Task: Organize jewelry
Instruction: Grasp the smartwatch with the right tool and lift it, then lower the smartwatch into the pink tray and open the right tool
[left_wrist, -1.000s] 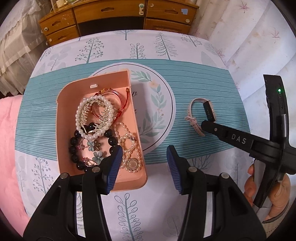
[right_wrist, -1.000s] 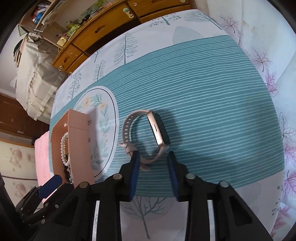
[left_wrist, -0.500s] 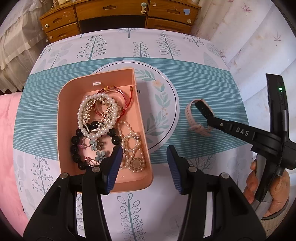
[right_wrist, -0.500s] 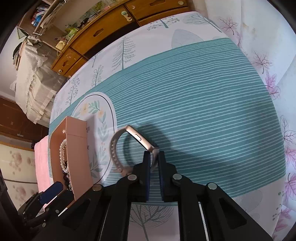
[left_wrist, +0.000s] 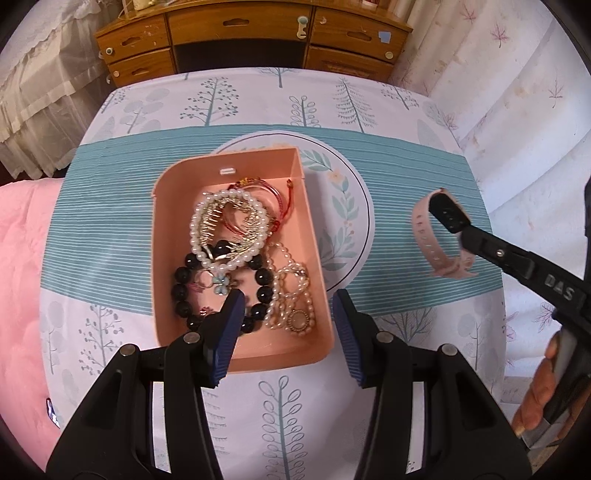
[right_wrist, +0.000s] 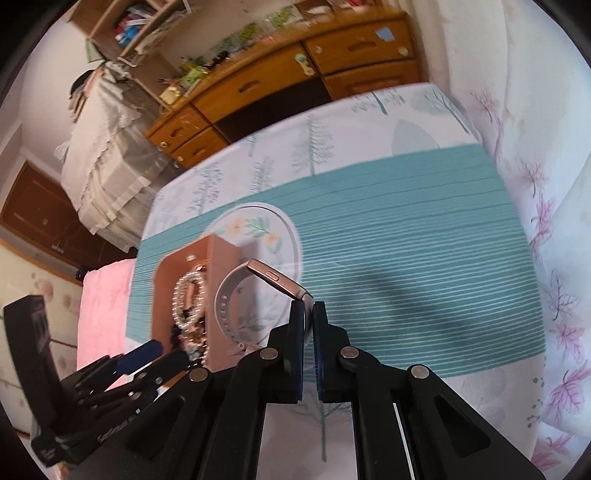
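Lifted off the cloth since a second ago: pink watch (right_wrist: 236, 295), strap pinched in the right gripper (right_wrist: 307, 314), jaws shut on it, loop hanging left of the fingertips. Ahead-left of that claw, pink tray (left_wrist: 236, 343) full of bead bracelets. Left gripper (left_wrist: 286, 328) half open, empty, hovering over the tray's near edge. Best carried level and high enough to clear the tray wall, then released low over a bare corner. Below, teal-striped tablecloth (left_wrist: 110, 221); beyond, wooden drawers (left_wrist: 251, 33).
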